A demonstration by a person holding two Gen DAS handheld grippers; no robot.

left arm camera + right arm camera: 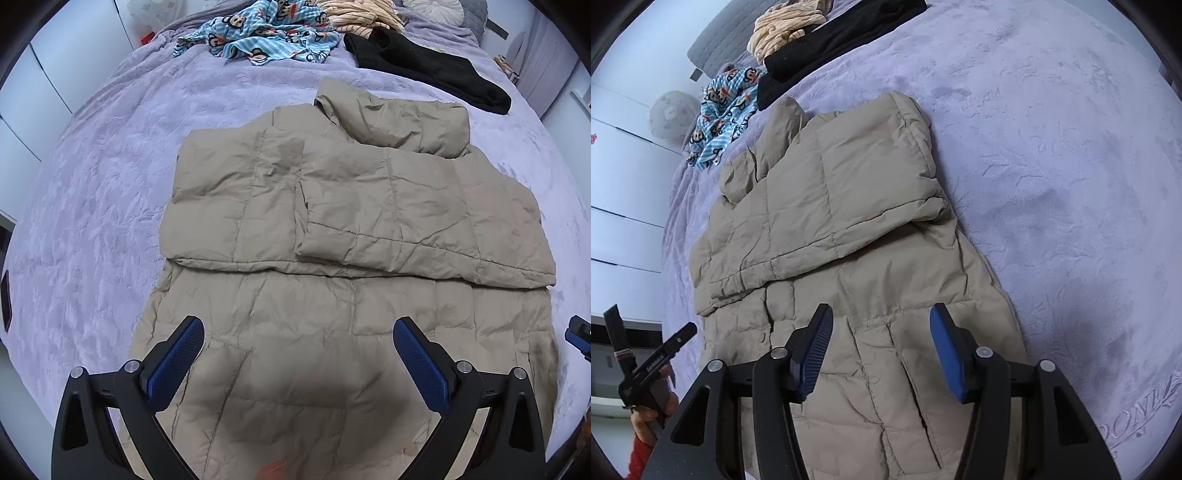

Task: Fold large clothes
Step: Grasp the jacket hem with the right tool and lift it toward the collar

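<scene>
My left gripper (298, 341) is spread as wide as it goes, hanging over the near part of the tan puffer jacket (351, 229) with nothing between the blue pads. My right gripper (881, 338) is also spread, though less so, and empty; it hovers above the near right part of the same jacket, close to its right edge.

The jacket lies flat on the purple bedspread (110, 166), collar at the far end, sleeves already folded in across the chest, hem nearest me. Beyond it, well apart, lie a black garment (436, 70), a blue monkey-print cloth (266, 37) and a striped cream one (362, 14).

I judge this jacket light but bulky: soft, quilted, full of air, with a smooth shell that could slide between the pads. A shallow pinch would likely catch only the top layer. I would take the hem at its two near corners, one per gripper, biting deep enough to hold both layers along a stitched seam, then carry it toward the collar. It will probably spring back, so it may need pressing down afterwards.
</scene>
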